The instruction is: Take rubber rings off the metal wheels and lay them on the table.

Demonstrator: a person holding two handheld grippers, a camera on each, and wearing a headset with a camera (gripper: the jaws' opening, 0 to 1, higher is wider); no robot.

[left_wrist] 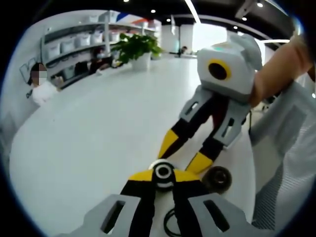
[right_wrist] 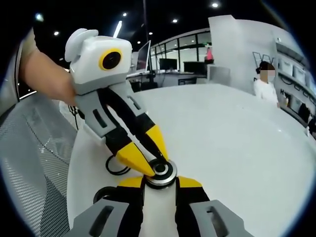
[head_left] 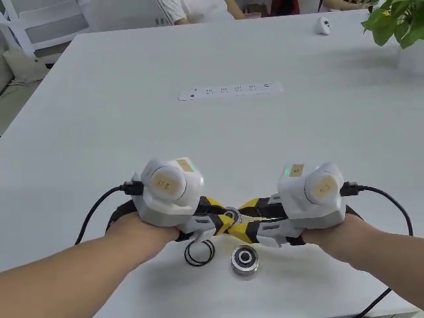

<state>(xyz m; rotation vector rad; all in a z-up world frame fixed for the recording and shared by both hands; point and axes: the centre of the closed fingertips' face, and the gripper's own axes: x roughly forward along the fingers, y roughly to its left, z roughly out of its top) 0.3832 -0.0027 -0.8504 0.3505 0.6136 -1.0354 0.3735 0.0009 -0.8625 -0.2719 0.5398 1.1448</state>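
Loose wheel (head_left: 245, 260) lying flat, second wheel (head_left: 230, 216) face-up in left tongs (left_wrist: 163, 176)

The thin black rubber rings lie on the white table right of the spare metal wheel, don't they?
No, left: in the head view the thin black rubber rings lie left of the spare round metal wheel on the white table.

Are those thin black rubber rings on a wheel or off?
Off: the thin black rubber rings lie loose on the white table, beside the small metal wheel.
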